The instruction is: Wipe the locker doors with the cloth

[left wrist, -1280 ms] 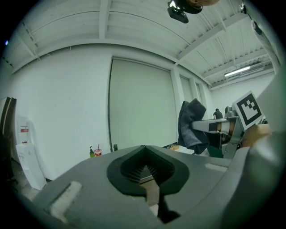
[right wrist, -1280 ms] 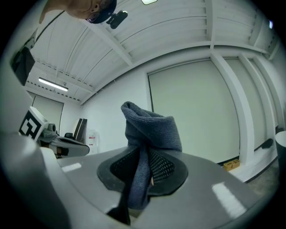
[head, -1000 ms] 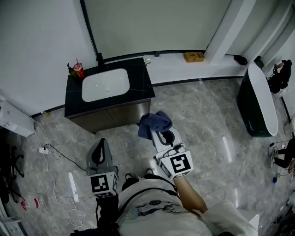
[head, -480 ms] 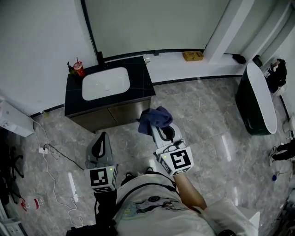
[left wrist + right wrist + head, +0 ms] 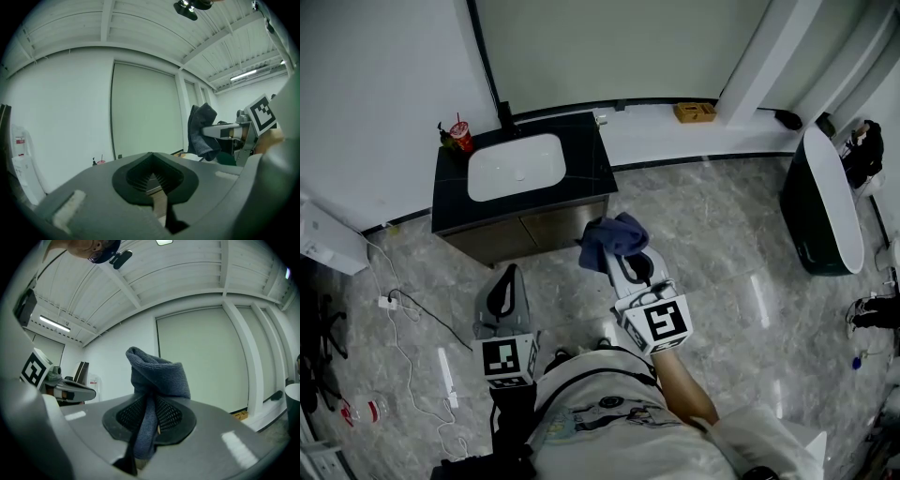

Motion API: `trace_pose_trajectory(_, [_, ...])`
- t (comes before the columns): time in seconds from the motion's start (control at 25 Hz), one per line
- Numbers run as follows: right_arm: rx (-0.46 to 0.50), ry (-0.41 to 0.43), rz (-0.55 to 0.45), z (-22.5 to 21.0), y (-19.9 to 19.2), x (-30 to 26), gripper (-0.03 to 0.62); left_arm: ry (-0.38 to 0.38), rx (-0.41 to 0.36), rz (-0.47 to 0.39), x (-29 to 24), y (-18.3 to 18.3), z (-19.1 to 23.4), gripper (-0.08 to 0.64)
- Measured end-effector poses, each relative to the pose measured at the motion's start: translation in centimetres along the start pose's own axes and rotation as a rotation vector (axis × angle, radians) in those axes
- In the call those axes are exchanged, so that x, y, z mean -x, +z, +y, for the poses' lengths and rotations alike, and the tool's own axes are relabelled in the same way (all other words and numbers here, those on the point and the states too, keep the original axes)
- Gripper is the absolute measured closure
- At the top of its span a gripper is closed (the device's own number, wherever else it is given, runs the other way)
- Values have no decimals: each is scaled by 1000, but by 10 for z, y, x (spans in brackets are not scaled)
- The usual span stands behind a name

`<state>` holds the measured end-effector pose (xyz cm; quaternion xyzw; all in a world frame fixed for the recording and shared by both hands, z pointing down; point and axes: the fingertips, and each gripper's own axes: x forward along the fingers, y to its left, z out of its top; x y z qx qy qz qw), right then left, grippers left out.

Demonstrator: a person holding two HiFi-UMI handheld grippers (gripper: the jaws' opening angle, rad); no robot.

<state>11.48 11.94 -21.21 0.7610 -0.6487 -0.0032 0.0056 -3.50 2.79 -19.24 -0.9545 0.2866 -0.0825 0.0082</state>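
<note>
Because the dark blue knitted cloth (image 5: 616, 236) is bunched and pinched near its middle, a thick fold stands proud above the right gripper (image 5: 622, 257), whose jaws are clamped on it. That makes a ready pad for wiping, I'd say. It hangs in the air near the brown doors (image 5: 530, 234) of the black-topped sink cabinet (image 5: 581, 173), seemingly short of them, so wiping is not yet under way. The left gripper (image 5: 507, 279) hovers lower at the side, jaws together on nothing, presumably held out of the way. A red cup (image 5: 460, 142) stands at the counter's far corner.
</note>
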Motion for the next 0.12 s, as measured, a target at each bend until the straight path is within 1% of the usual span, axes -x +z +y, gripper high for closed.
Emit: trace_pose_trajectory(0.12, [0,3,5,2,-1,-1,532,0,0,-2,0,0,1,558])
